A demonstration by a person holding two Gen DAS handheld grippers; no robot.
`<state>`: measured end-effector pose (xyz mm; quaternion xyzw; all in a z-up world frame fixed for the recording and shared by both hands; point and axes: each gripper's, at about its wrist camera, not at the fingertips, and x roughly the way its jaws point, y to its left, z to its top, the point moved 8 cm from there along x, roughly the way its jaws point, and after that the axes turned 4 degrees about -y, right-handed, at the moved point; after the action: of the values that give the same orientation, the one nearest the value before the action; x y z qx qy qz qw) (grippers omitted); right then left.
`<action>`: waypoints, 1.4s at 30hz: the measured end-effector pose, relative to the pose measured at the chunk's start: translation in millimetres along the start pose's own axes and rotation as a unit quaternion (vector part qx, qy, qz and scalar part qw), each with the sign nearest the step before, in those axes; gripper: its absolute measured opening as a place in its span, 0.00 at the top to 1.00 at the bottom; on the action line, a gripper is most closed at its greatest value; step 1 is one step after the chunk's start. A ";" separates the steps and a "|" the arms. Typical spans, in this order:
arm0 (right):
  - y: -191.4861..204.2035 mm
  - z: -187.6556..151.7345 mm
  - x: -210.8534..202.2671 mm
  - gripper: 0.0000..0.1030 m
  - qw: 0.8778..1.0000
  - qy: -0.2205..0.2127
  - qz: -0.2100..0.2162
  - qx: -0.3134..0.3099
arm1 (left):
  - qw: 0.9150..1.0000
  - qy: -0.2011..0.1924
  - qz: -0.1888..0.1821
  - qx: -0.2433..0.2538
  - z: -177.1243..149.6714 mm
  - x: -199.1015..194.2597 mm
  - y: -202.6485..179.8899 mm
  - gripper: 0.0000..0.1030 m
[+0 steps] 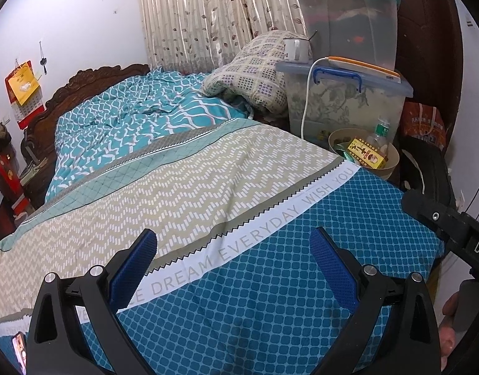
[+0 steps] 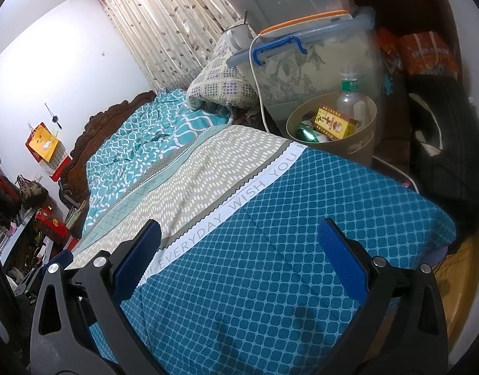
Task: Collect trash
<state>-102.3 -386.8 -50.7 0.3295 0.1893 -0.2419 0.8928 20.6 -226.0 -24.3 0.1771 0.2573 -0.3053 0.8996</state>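
Note:
A tan waste bin (image 1: 392, 159) stands beside the bed at its far right corner; it also shows in the right wrist view (image 2: 361, 143). In it are a yellow box (image 1: 366, 153) (image 2: 333, 123), a clear plastic bottle (image 1: 378, 134) (image 2: 350, 93) and a green wrapper (image 2: 306, 134). My left gripper (image 1: 233, 262) is open and empty above the blue quilt. My right gripper (image 2: 239, 259) is open and empty above the same quilt, nearer the bin. Part of the right gripper shows at the right edge of the left wrist view (image 1: 452, 222).
The bed (image 1: 177, 172) fills both views, with a folded blanket (image 1: 255, 72) at its far side. Stacked plastic storage boxes (image 1: 342, 100) with a mug (image 1: 294, 50) and a white cable stand behind the bin. A black bag (image 2: 439, 143) lies right of the bin.

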 end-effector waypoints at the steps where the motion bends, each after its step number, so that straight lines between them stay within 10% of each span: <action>1: 0.0 0.0 0.0 0.03 1.000 0.000 0.000 0.000 | 1.000 0.000 0.000 0.001 -0.1 -0.2 -0.3 0.08; 42: 2.1 -4.5 0.0 0.03 1.000 0.001 0.000 0.002 | 1.000 -0.015 -0.005 0.013 -4.3 -6.0 -6.3 0.08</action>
<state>-101.9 -382.3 -52.9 0.3316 0.1899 -0.2418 0.8919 11.0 -225.9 -25.3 0.1827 0.2404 -0.3160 0.8994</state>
